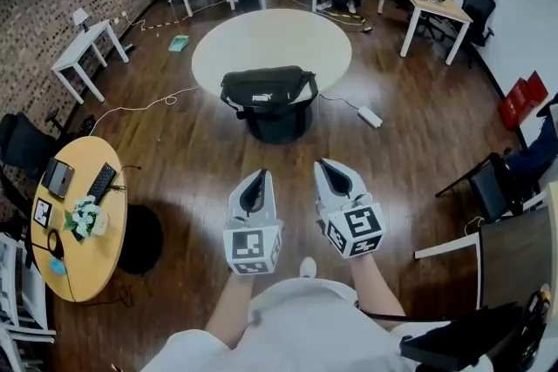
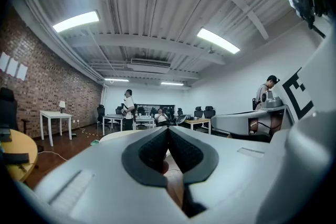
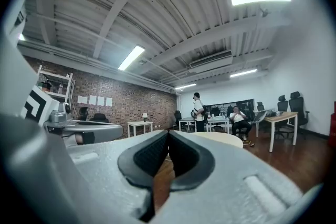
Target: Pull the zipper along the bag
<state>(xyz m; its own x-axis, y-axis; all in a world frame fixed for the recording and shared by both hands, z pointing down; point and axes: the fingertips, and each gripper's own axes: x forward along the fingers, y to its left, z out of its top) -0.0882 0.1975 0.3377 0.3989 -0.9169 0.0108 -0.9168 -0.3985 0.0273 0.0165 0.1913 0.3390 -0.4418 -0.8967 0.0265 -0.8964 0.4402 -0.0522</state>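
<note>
Ahead of both sets of fingertips, head view: the black soft fabric bag [image 1: 268, 91] sits at the near edge of the round cream tabletop [image 1: 270, 35], well apart from the left gripper [image 1: 258, 177] and the right gripper [image 1: 329, 165]. Its zipper pull is too small to locate. Expect a light, limp shell that slumps and bunches. Pin the fabric beside the zipper end with one gripper and take the pull tab with the other. The smooth top may let the bag slide. A white cable and power strip [image 1: 370, 116] lie on the dark wooden floor [image 1: 174, 161] right of the table.

Left gripper view: the left gripper [image 2: 168, 131] has its ribbed pads pressed together with nothing between them. The bag is hidden behind the fingers. A red brick wall [image 2: 47, 86] stands to their left.

Right gripper view: the right gripper [image 3: 168, 136] is likewise closed and empty. The tabletop edge [image 3: 223, 139] shows just right of the tips. Desks, chairs and people occupy the far end.
</note>
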